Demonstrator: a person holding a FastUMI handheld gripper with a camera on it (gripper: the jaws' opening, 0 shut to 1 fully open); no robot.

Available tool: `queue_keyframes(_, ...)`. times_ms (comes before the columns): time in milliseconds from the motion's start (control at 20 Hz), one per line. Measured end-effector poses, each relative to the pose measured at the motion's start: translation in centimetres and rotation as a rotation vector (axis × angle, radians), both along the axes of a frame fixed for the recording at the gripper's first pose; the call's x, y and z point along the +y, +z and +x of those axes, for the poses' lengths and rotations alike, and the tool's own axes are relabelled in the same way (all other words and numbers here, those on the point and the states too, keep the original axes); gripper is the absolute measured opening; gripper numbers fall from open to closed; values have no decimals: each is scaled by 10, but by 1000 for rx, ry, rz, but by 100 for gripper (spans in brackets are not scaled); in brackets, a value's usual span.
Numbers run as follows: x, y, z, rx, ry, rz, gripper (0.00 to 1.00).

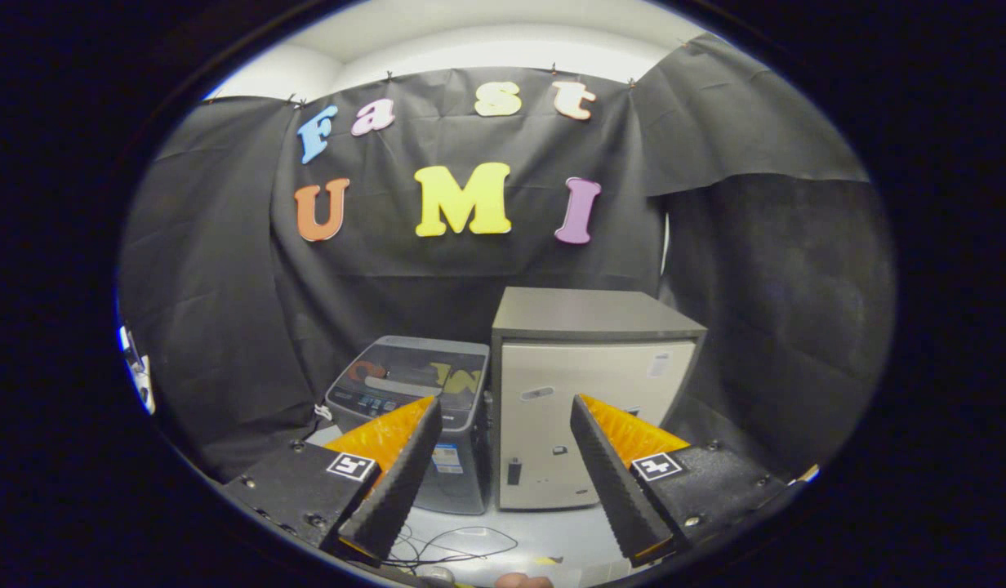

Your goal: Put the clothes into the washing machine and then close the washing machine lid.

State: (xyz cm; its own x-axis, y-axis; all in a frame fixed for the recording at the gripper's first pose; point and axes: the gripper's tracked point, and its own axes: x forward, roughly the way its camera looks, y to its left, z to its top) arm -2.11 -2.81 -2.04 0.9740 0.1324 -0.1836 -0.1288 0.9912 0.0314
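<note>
So from the gripper view, the tongs are spread wide apart with nothing between the two fingers, just open air and a look at the stuff beyond them. They're held up above the pale worktop, not touching anything.

Beyond the fingers, toward the back of the worktop, sits the small grey top-loading washing machine with a dark see-through lid. It's right behind the left finger, which covers part of its front. The lid is lying flat and shut on top, and you can see a strip of buttons along its front edge. There's a label on the front panel, too small to make out.

Just beside the washer, to its right and nearly touching it, stands a taller boxy cabinet with a dark grey top and a light beige front door. It has a little handle recess near the upper left of the door and a small dark bit lower down. The right finger overlaps its lower right corner.

On the worktop in front of the washer there's a thin black cable looping around loosely. At the near edge of the worktop, between the fingers, a small bit of a person's hand pokes in.

Can't spot any clothes from here, so can't tell where they are. Black cloth hangs behind and beside everything as the booth wall.
</note>
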Motion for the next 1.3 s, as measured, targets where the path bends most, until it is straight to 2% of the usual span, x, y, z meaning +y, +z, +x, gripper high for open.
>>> queue_keyframes(250, -20, -14, -37, -20, 37, -10, 99)
queue_keyframes(450, -24, -20, -52, -36, 41, 11, 99)
queue_keyframes(900, -50, -23, -52, -56, 0, 35, 99)
queue_keyframes(1300, -51, -20, -45, -69, 25, 15, 99)
